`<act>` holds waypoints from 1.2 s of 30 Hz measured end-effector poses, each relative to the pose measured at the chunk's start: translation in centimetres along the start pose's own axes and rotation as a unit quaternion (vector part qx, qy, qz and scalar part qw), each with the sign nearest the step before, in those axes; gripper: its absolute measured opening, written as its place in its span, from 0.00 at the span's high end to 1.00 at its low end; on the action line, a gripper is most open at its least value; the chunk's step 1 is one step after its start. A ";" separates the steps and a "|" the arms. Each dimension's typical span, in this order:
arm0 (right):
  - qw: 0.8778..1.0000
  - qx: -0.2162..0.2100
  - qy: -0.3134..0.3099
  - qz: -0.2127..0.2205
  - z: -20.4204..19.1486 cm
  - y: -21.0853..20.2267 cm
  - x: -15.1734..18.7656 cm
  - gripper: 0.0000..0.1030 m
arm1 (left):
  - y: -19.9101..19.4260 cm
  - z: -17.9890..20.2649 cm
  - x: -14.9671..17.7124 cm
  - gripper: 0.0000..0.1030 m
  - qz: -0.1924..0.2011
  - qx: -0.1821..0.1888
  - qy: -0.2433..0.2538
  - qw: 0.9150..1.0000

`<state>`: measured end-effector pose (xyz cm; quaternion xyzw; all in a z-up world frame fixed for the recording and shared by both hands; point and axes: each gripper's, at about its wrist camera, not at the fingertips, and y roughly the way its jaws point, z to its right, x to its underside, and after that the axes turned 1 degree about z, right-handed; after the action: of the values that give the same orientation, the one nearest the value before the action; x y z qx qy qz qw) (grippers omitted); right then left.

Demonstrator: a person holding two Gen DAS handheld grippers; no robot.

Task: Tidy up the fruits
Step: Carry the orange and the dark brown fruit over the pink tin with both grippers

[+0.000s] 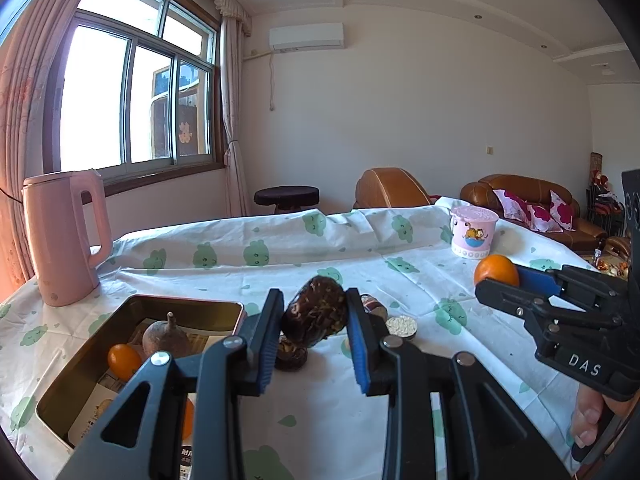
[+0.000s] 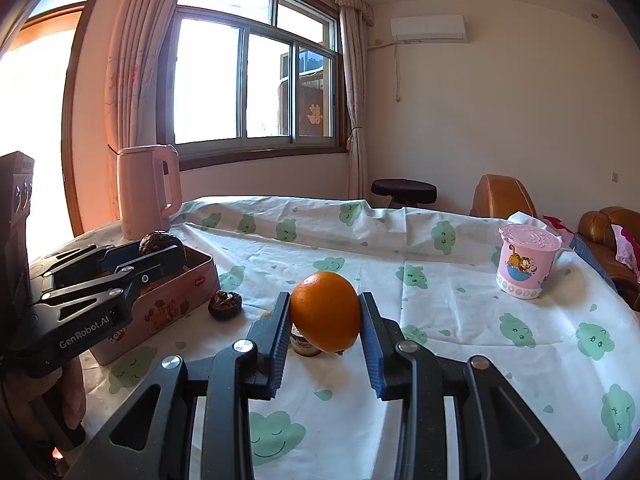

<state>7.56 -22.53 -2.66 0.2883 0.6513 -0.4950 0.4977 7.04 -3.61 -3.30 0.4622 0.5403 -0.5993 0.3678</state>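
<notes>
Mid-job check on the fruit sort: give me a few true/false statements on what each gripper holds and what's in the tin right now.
1. The left gripper is shut on a dark brown fruit. True.
2. The right gripper is open and holds nothing. False: it is shut on an orange.
3. The tin already holds a small orange fruit and a brown fruit with a stem. True.
4. The pink kettle lies on its side. False: it stands upright.
5. The lidded pink cup stands inside the tin. False: it stands on the cloth, far from it.
</notes>
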 end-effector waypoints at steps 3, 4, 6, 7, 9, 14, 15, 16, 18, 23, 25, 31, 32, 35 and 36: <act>1.000 0.003 -0.001 0.004 0.0 -0.2 0.0 0.66 | -0.1 0.0 0.0 0.68 0.002 -0.003 -0.002 1.000; 1.000 0.004 -0.001 0.006 0.0 -0.3 0.0 0.66 | -0.1 0.0 0.0 0.68 0.003 -0.003 -0.002 1.000; 1.000 0.006 -0.001 0.010 0.0 -0.5 0.0 0.66 | -0.2 0.0 0.0 0.68 0.004 -0.006 -0.002 1.000; 1.000 0.008 -0.001 0.012 -0.1 -0.6 0.0 0.66 | -0.2 0.0 0.0 0.68 0.006 -0.008 -0.002 1.000; 1.000 0.010 -0.001 0.016 -0.1 -0.7 0.0 0.66 | -0.4 0.0 -0.1 0.68 0.010 -0.011 -0.001 1.000; 1.000 0.014 -0.001 0.026 -0.1 -1.1 0.0 0.66 | -1.0 0.1 -0.1 0.68 0.024 -0.019 0.005 1.000; 0.999 0.015 -0.001 0.028 -0.1 -1.2 0.0 0.66 | -1.1 0.1 -0.1 0.68 0.027 -0.020 0.006 0.999; 0.999 0.016 -0.002 0.030 -0.1 -1.2 0.0 0.66 | -1.2 0.1 -0.1 0.68 0.030 -0.021 0.006 0.999; 0.999 0.019 -0.003 0.034 -0.1 -1.4 0.0 0.66 | -1.4 0.2 -0.1 0.68 0.034 -0.023 0.008 0.999; 0.999 0.024 -0.008 0.044 -0.3 -1.8 0.0 0.66 | -1.8 0.0 -0.2 0.68 0.042 -0.028 0.006 0.999; 0.999 0.025 -0.009 0.045 -0.4 -1.8 0.0 0.66 | -1.9 0.0 -0.2 0.68 0.043 -0.029 0.005 0.999; 0.999 0.021 -0.009 0.045 -0.8 -1.7 0.0 0.66 | -2.0 -0.4 -0.1 0.68 0.038 -0.028 0.002 0.999; 0.999 0.020 -0.011 0.045 -1.0 -1.7 0.0 0.66 | -2.1 -0.6 -0.1 0.68 0.038 -0.029 0.000 0.999; 0.999 0.016 -0.016 0.043 -1.4 -1.4 -0.1 0.66 | -2.2 -1.1 -0.1 0.68 0.038 -0.033 -0.003 0.999; 0.999 0.014 -0.016 0.042 -1.5 -1.3 -0.2 0.66 | -2.2 -1.4 0.0 0.68 0.037 -0.035 -0.004 0.999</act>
<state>5.93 -21.52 -2.03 0.3145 0.6233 -0.4873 0.5244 5.17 -1.93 -2.58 0.4661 0.5416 -0.5683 0.4079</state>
